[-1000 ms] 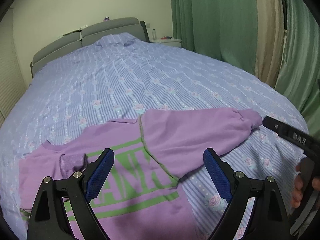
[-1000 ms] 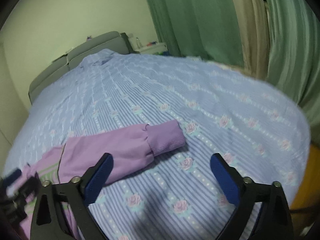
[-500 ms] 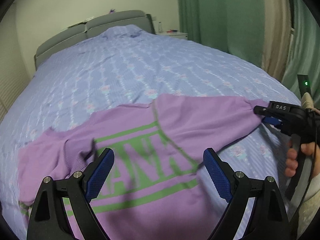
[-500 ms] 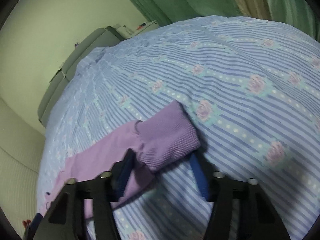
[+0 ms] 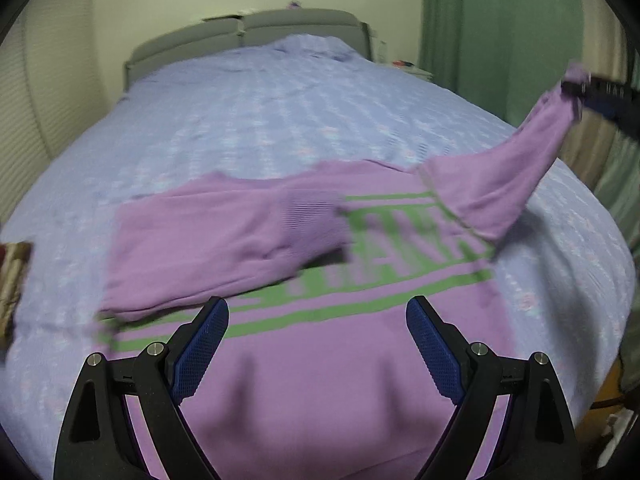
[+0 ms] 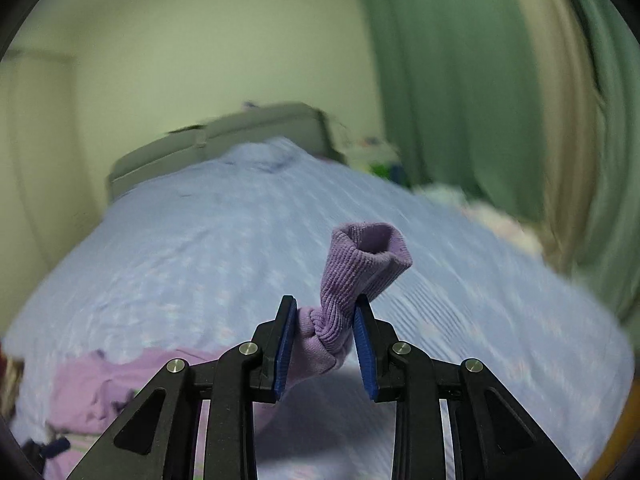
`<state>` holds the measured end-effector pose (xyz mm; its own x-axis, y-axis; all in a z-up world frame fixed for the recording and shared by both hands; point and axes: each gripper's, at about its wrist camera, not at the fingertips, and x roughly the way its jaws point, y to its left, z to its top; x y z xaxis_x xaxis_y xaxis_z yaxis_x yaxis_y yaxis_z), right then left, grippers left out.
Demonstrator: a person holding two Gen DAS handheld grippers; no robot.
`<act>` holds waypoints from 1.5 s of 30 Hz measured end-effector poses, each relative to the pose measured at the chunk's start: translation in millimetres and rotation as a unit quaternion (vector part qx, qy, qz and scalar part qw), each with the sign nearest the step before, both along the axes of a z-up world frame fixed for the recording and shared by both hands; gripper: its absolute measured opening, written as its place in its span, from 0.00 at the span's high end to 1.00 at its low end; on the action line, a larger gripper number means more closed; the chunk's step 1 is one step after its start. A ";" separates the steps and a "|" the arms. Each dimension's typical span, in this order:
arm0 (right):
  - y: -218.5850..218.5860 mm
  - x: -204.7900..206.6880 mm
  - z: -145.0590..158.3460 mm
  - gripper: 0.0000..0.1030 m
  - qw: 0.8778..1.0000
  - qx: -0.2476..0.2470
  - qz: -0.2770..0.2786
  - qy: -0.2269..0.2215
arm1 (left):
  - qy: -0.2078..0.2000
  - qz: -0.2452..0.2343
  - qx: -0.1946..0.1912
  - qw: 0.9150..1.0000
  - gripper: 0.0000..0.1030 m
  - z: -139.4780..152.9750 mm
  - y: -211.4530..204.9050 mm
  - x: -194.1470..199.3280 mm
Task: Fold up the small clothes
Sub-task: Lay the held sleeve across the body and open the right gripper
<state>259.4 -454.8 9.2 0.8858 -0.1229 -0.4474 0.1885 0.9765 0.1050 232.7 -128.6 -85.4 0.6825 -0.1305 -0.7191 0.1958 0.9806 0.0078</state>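
A small purple sweater (image 5: 320, 360) with green lettering lies flat on the bed. Its left sleeve (image 5: 224, 240) is folded across the chest. My left gripper (image 5: 318, 344) is open and empty, low over the sweater's lower body. My right gripper (image 6: 325, 338) is shut on the right sleeve's ribbed cuff (image 6: 360, 264), which sticks up between the pads. In the left wrist view the right gripper (image 5: 600, 92) holds that sleeve (image 5: 512, 176) lifted off the bed at the upper right. The sweater body shows at the lower left of the right wrist view (image 6: 100, 392).
The bed has a blue striped floral cover (image 5: 280, 112) and a grey headboard (image 5: 248, 32) at the far end. Green curtains (image 6: 460, 80) hang on the right. A nightstand (image 6: 376, 160) stands by the headboard. A dark patterned item (image 5: 12, 280) lies at the left edge.
My right gripper closed on the right sleeve's cuff and lifted it up off the bed. My left gripper moved right and lower over the sweater, staying open.
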 end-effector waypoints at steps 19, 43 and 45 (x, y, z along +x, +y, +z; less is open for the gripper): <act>330.2 34.9 -56.9 0.75 0.931 -0.217 0.282 0.078 | -0.022 0.152 -0.039 0.987 0.11 7.9 167.5 -35.0; 204.6 -45.2 -99.5 0.24 0.970 -0.118 0.173 0.124 | 0.048 0.054 -0.178 0.981 0.29 -1.3 151.4 64.6; 179.5 -42.1 -109.2 0.24 0.976 -0.086 0.145 0.139 | 0.076 0.058 -0.198 0.975 0.29 -12.2 141.8 82.5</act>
<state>217.3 -275.3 -99.9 0.7421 0.0205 -0.6700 -0.1004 0.9917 -0.0809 315.2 13.2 -97.6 0.5981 -0.3466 -0.7226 0.0520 0.9165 -0.3966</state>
